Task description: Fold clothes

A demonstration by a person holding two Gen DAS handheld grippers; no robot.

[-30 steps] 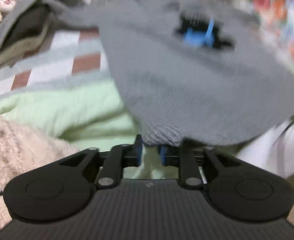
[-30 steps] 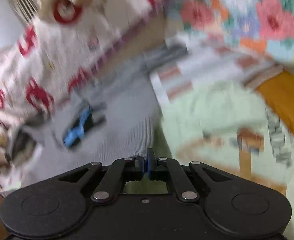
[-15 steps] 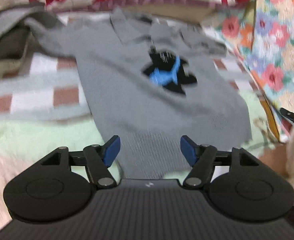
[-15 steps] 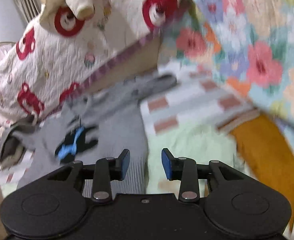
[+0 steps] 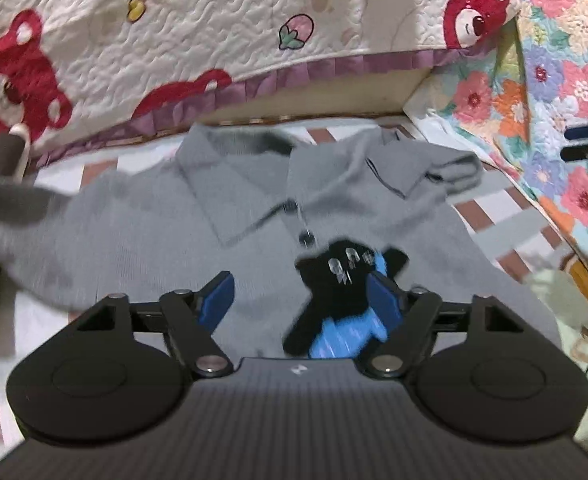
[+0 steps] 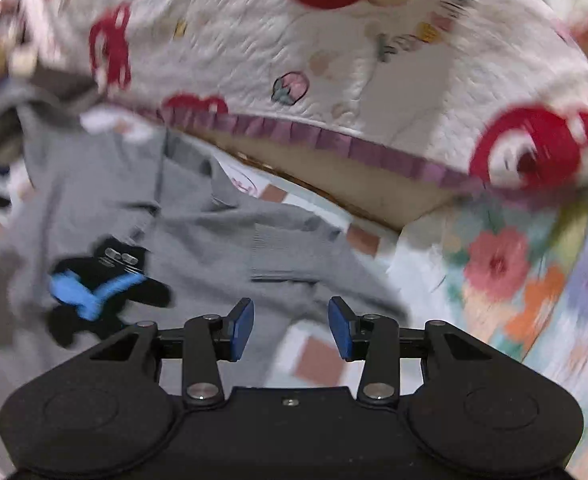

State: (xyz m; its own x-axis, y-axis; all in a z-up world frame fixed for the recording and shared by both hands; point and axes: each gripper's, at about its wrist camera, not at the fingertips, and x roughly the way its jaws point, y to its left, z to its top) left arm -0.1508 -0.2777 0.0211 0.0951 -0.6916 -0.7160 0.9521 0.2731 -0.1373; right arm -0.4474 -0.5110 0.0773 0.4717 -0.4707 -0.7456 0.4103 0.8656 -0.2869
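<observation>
Grey knit polo sweater [image 5: 142,240] lies front-up on the bed; our left gripper [image 5: 300,300] and right gripper [image 6: 291,328] gape empty, and we risk pinching the sheet beneath.

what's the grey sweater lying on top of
The grey sweater lies spread on a checked blanket of white, grey and brown squares, which shows around its edges. What lies beneath the sweater's middle is covered. A bear-print quilt hangs behind its collar.
</observation>
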